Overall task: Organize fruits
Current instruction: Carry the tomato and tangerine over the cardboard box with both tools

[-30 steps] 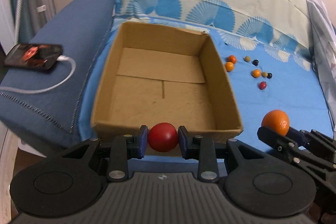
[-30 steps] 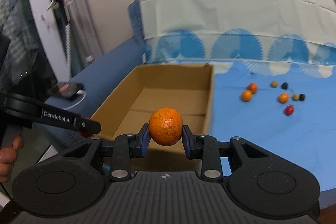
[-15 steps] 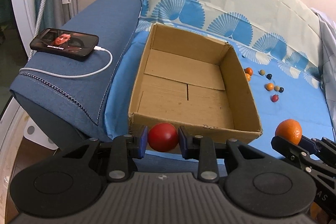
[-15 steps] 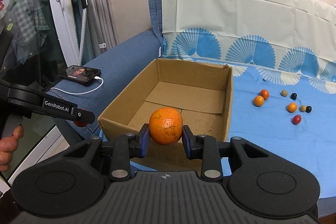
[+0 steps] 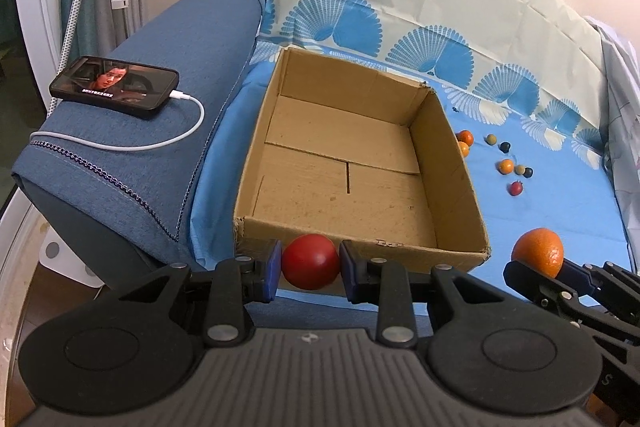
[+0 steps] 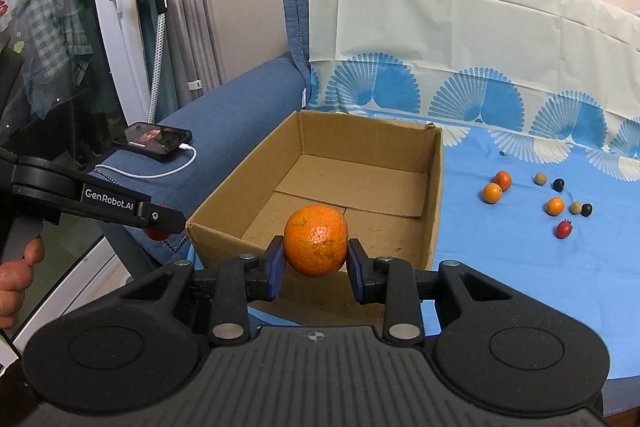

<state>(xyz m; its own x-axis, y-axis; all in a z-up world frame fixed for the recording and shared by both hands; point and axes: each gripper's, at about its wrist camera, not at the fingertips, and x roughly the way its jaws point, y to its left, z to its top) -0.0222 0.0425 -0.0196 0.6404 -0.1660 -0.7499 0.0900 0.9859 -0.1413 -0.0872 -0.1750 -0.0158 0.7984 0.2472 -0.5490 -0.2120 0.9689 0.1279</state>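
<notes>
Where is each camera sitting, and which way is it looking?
Left wrist: on the left gripper holding a red fruit, looking down into the cardboard box; right gripper at its right edge.
Right wrist: on the right gripper holding the orange, facing the box; a hand shows.
Shared: box, orange, phone.

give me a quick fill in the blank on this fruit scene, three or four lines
1. The left gripper is shut on a ____ fruit.
2. The right gripper holds an ____.
3. The cardboard box has ____ inside it.
4. The phone lies on the sofa ____.

Missing words: red; orange; nothing; armrest
</notes>
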